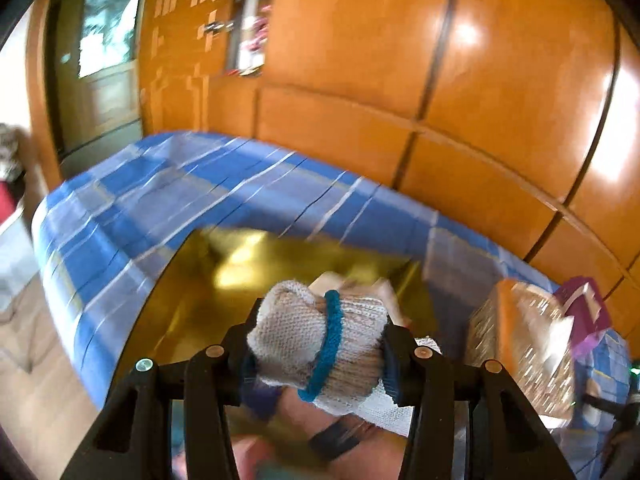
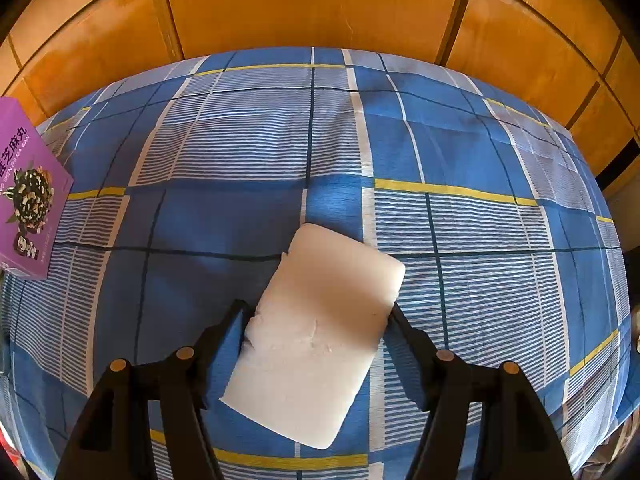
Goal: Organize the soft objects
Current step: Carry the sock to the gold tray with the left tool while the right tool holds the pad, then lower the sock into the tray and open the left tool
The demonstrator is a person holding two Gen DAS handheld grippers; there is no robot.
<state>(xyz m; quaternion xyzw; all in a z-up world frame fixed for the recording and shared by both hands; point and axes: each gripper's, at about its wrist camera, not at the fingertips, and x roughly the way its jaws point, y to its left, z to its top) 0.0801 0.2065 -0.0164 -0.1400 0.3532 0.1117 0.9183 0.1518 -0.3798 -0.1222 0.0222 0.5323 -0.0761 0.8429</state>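
In the left wrist view my left gripper [image 1: 320,344] is shut on a rolled white knit glove with a teal cuff band [image 1: 320,344], held above a shiny gold box [image 1: 208,292]. The view is motion-blurred. More white knit fabric [image 1: 384,408] lies below the roll. In the right wrist view my right gripper [image 2: 318,314] has its two fingers against the sides of a white foam sponge block [image 2: 316,336] that lies on the blue plaid bedsheet [image 2: 240,140].
A purple snack box [image 2: 28,196] stands at the left edge of the bed; it also shows in the left wrist view [image 1: 588,312] beside a patterned orange-brown box [image 1: 520,344]. Orange wooden wardrobe panels [image 2: 312,4] rise behind the bed. The bed edge and floor [image 1: 36,360] are at left.
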